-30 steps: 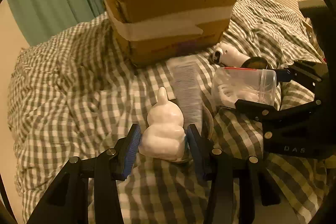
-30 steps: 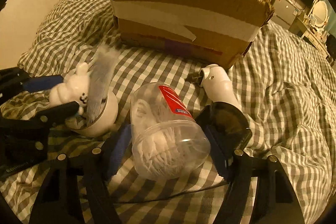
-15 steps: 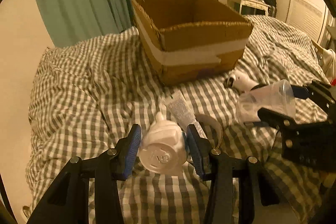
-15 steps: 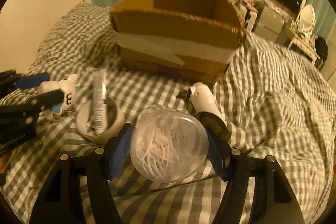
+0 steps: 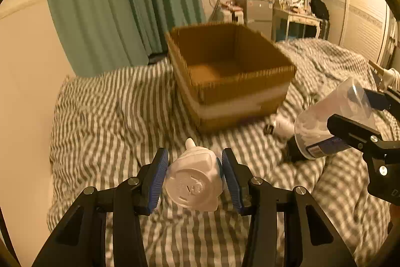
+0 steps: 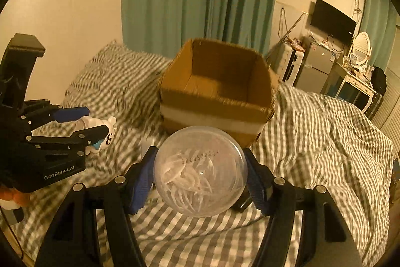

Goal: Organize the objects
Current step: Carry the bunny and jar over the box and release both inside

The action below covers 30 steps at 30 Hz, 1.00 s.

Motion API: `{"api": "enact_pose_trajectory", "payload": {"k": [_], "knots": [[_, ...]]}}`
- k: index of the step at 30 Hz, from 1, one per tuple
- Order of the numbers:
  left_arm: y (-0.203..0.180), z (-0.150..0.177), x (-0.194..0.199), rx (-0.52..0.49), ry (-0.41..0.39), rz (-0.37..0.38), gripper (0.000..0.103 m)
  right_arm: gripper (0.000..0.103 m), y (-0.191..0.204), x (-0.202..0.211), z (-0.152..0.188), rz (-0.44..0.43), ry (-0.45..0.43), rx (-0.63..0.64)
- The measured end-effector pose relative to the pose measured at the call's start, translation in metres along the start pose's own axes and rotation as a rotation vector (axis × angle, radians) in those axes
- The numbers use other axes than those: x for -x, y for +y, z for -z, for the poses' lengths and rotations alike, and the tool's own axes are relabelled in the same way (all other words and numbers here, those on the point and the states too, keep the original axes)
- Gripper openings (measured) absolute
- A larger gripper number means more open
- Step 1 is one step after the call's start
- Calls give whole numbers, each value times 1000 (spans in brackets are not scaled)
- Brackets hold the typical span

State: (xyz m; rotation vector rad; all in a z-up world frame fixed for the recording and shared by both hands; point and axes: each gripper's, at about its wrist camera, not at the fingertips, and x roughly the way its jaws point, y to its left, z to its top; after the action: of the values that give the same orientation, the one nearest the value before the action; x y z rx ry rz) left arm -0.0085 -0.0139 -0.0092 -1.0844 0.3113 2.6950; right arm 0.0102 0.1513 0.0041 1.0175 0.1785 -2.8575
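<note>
Now the left gripper [image 5: 193, 177] pinches a white figurine [image 5: 193, 180] at lower center; the right gripper [image 6: 200, 174] clamps a clear jar [image 6: 200, 170]. Both have risen, revealing the cardboard box's [image 5: 232, 94] interior.

Left tongs [image 5: 193, 174]: matte black frame, two angular arms of linked bars with triangular cut-outs; silver round screw heads at joints. Fingers carry blue ribbed pads [image 5: 156, 179] on inner faces. From right wrist view, same tongs [image 6: 96, 126] show side-on: black body, white lettering "GenRobot.AI", small silver screws, blocky black mount on top.

Right tongs [image 6: 200, 177]: identical black linkage, silver screws, blue ribbed pads [image 6: 140, 184]. From left wrist view [image 5: 360, 109]: black finger bar, blue pad, partial white lettering.
</note>
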Motion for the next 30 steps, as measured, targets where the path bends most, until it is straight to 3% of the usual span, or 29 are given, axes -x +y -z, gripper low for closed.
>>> {"api": "enact_pose_trajectory", "payload": {"k": [12, 18, 23, 27, 30], "knots": [[17, -85, -3, 81, -114, 10, 46, 65, -32, -3, -75, 74, -142, 7], [27, -144, -25, 88, -156, 53, 46, 65, -46, -37, -124, 82, -161, 15], [19, -200, -60, 37, -201, 46, 45, 65, -78, -82, -172, 10, -166, -114], [18, -238, -104, 50, -161, 102, 45, 65, -100, -128, -205, 16, -128, -170], [16, -251, -150, 58, -46, 122, 45, 65, -109, -164, -221, 30, -75, -184]]}}
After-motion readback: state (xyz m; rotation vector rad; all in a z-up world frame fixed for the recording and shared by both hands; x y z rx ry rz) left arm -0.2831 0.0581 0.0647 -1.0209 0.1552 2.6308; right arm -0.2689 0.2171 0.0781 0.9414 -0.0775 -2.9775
